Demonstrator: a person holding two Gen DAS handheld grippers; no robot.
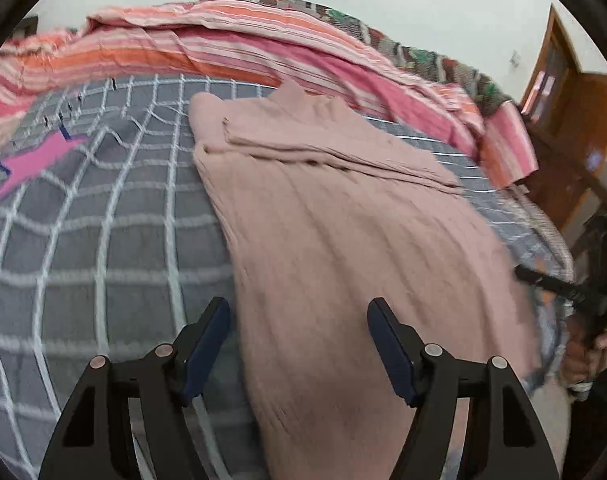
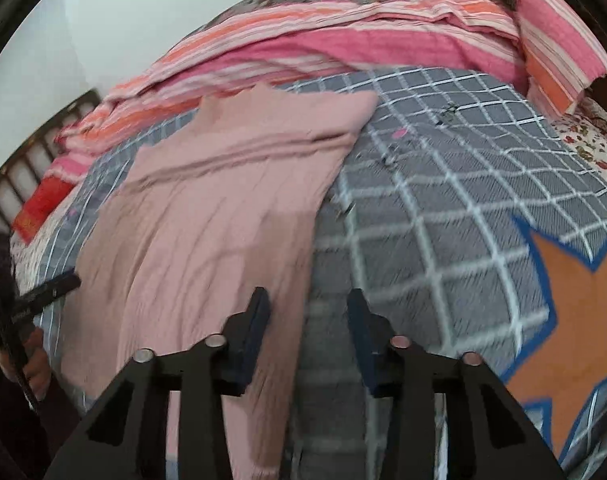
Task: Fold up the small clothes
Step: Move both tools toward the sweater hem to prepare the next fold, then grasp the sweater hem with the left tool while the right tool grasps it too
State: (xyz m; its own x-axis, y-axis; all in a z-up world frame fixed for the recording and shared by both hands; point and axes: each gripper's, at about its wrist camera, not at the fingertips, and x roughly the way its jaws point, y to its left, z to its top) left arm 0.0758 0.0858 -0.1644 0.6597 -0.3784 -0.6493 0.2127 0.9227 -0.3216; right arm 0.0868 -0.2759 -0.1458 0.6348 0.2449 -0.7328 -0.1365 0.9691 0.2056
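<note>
A dusty pink knit garment [image 1: 343, 232] lies flat on the grey checked bedcover [image 1: 103, 240], its far end folded over into a band [image 1: 323, 140]. My left gripper [image 1: 299, 312] is open and empty, hovering over the garment's near left edge. In the right wrist view the same garment [image 2: 207, 216] lies left of centre. My right gripper [image 2: 307, 304] is open and empty, straddling the garment's near right edge above the bedcover [image 2: 443, 208]. Each gripper shows at the edge of the other's view: the right one [image 1: 551, 284], the left one [image 2: 51, 288].
A pink and orange striped blanket [image 1: 231, 40] is bunched along the far side of the bed. A pink star patch [image 1: 35, 160] and an orange star patch [image 2: 575, 320] mark the cover. A wooden door [image 1: 563, 92] stands at the right, a headboard [image 2: 35, 148] at the left.
</note>
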